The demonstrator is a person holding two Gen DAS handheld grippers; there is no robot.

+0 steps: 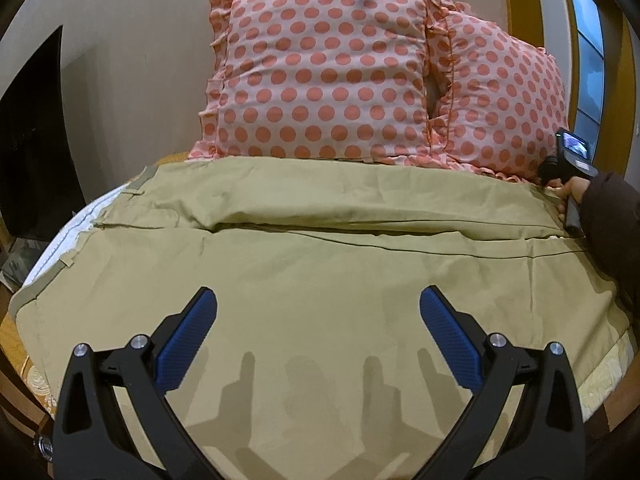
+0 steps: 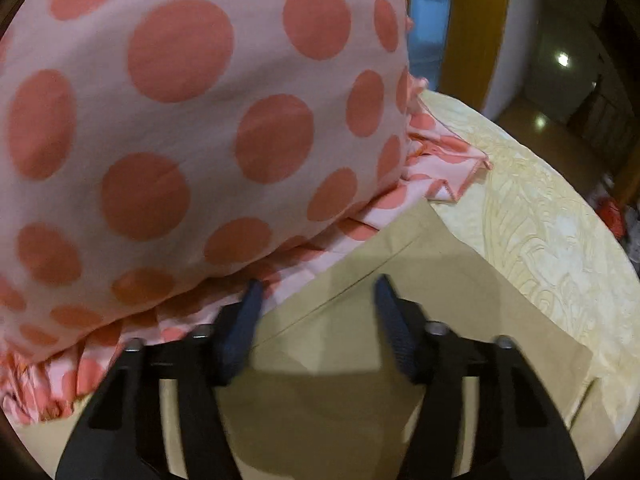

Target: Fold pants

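Two polka-dot pillows lean against the wall at the head of the bed, the left pillow (image 1: 320, 76) square-on and the right pillow (image 1: 504, 100) angled beside it, touching; both are pale pink with coral dots and ruffled edges. One pair of khaki pants (image 1: 320, 264) lies spread flat across the bed, its far edge reaching the pillows' ruffles, waistband with belt loops at the left, a long seam running across the middle. No lettering or brand mark can be read on anything.

Hovering over the near part of the pants, the left gripper (image 1: 318, 308) has its blue-padded fingers spread wide, with nothing between them. The right gripper (image 2: 318, 290) sits at the far right corner of the pants, its jaws apart over the hem, one finger just beside the pillow's ruffle; the view is blurred. The left wrist view shows the right hand (image 1: 572, 194) on its handle there. A cream patterned bedspread (image 2: 540, 240) shows beyond the hem.
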